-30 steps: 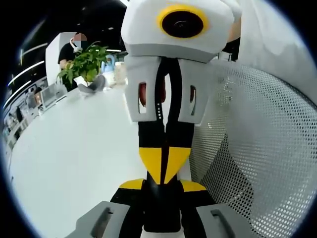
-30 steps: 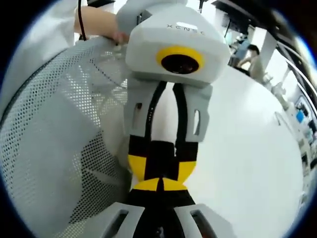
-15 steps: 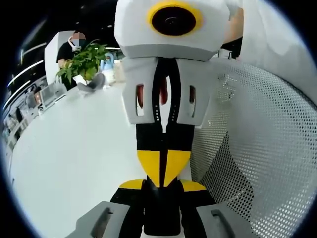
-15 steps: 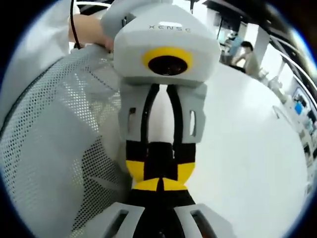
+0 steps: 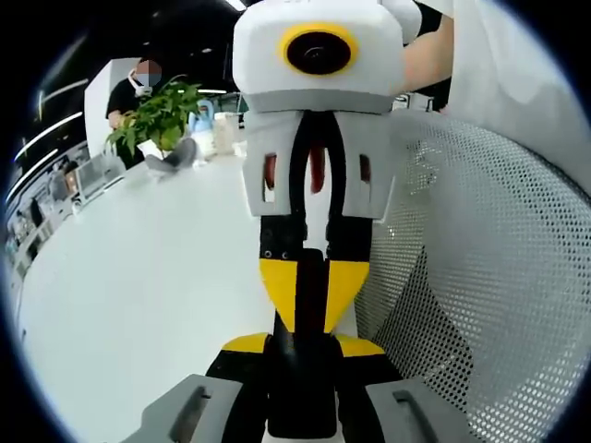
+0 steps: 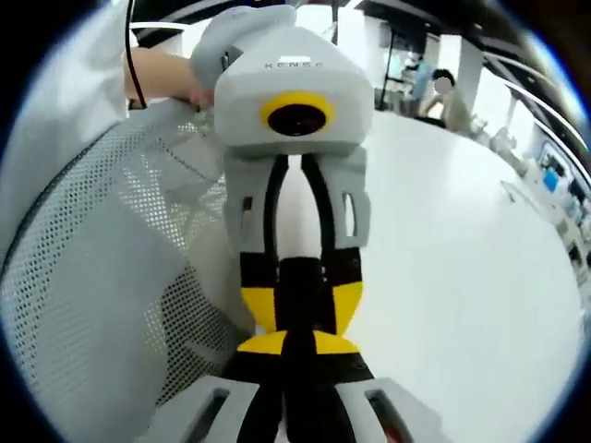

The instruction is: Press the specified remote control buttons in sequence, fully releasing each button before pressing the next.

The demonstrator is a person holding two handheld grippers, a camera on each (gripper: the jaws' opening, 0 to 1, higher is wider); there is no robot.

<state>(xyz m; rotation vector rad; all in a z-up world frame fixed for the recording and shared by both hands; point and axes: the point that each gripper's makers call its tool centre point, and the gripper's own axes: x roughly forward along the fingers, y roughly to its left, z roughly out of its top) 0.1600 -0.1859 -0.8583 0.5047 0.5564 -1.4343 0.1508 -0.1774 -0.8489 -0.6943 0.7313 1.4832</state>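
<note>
Both tongs' tips parted since; remote hidden btwn.

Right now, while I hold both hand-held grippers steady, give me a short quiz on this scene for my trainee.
1. True or false: in the left gripper view, a leafy green plant shows at the far end of the white table.
2. What lies to the right of the grippers in the left gripper view? A) a wooden crate B) a white mesh panel C) a red bin
3. Fill in: the right hand-held gripper faces the left gripper view's camera, and its jaw tips are black and ____.

Key: 1 true; 2 B; 3 yellow.
</note>
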